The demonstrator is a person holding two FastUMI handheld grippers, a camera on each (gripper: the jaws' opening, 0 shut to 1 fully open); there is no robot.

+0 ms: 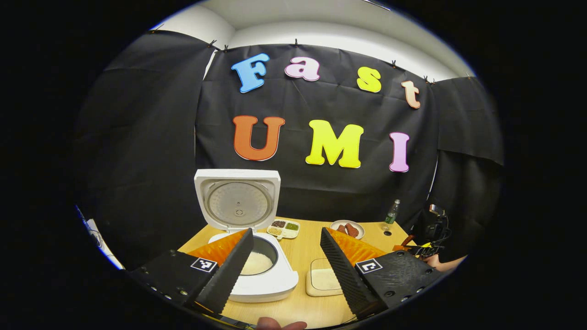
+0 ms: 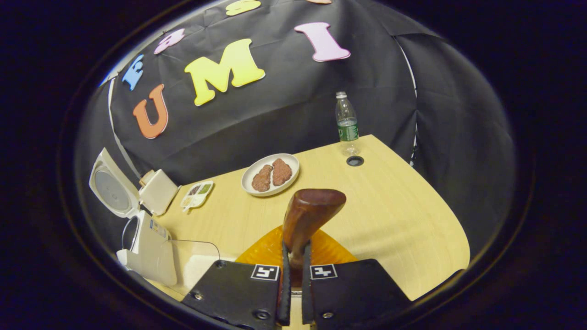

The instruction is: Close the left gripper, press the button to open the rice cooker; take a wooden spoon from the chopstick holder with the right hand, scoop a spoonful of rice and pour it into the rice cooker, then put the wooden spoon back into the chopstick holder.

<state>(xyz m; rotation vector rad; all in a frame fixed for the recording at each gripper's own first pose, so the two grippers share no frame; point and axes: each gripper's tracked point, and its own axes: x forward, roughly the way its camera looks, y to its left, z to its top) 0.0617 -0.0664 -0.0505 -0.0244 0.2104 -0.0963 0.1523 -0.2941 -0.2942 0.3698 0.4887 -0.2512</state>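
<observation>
Rice cooker (image 1: pixel 257 270), lid up for filling; left gripper (image 1: pixel 284 261) above it, fingers spread and idle; right gripper (image 2: pixel 293 270), right of cooker, clamps spoon (image 2: pixel 308 215).

Even overhead light, sharp centres, strong fisheye bending

Both views are bright on the surface (image 2: pixel 390 206), which carries soft, faint shadows and a mild sheen; the black cloth swallows light and stays dim. Straight edges of the surface curve hard toward the rims, where detail softens. The rice cooker (image 1: pixel 257 270) lid shows slight glare.
</observation>
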